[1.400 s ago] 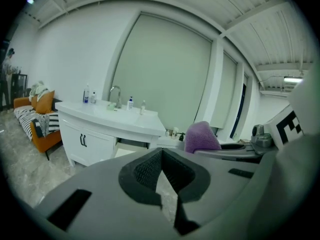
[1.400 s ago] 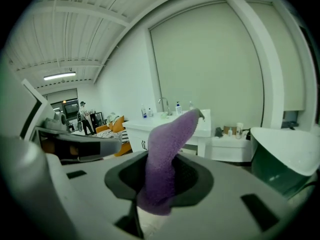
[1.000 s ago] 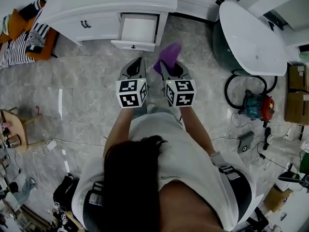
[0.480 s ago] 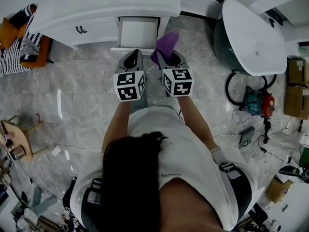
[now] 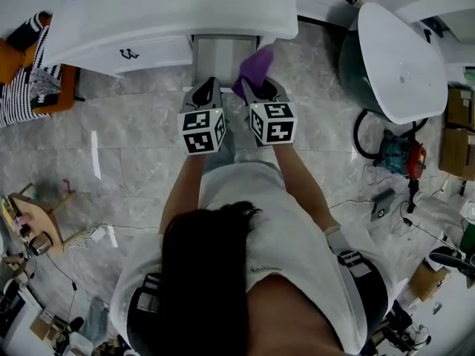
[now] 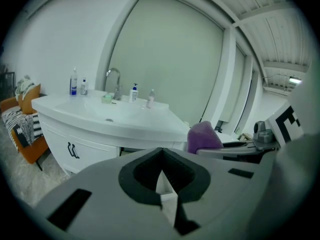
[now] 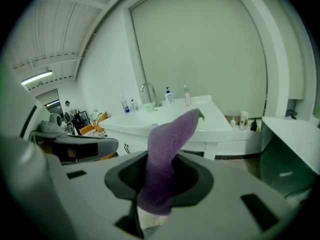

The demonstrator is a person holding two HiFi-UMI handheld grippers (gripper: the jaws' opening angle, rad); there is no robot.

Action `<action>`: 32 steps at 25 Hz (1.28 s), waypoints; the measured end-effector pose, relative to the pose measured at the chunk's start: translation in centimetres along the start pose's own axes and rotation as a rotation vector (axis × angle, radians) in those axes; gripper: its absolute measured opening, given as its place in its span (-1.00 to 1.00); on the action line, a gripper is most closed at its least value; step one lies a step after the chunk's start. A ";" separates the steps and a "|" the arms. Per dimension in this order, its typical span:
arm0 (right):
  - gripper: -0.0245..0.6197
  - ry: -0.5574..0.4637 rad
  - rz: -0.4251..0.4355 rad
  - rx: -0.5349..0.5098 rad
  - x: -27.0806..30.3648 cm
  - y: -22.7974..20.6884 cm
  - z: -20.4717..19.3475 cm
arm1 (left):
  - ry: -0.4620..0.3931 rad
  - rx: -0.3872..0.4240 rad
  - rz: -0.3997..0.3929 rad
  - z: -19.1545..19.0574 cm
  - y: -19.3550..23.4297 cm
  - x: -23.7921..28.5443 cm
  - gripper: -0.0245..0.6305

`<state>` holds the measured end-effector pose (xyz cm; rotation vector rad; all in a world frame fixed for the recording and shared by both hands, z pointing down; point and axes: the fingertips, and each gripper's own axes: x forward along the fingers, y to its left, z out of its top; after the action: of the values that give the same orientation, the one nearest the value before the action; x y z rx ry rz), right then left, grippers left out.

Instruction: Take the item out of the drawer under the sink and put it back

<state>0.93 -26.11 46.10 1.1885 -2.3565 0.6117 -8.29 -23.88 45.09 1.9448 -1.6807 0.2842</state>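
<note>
The purple cloth [image 7: 167, 154] is pinched in the right hand-held gripper [image 5: 257, 91], whose jaws are closed on its lower end. The free end stands up over the front right corner of the open drawer [image 5: 219, 50] under the white sink vanity [image 5: 171, 17]. The left hand-held gripper [image 5: 208, 91], just beside it, has its jaws together and holds nothing.

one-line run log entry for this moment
right hand-held gripper: shut on purple cloth | left hand-held gripper: shut, empty | drawer: open, purple cloth not yet inside

Fuzzy purple cloth [image 7: 167, 149], glossy white sink [image 5: 185, 10]
</note>
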 end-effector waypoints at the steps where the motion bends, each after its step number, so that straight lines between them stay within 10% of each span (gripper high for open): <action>1: -0.53 0.010 -0.004 0.001 0.8 -0.1 0.0 | 0.009 -0.001 -0.001 0.0 0.5 0.6 -0.92; 32: -0.54 0.246 -0.071 0.138 16.3 -3.6 -7.9 | 0.293 -0.086 -0.031 -8.0 7.1 14.3 -0.92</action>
<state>-3.49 -33.93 62.23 1.1757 -2.0866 0.8556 -10.81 -32.21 60.70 1.7679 -1.4482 0.4530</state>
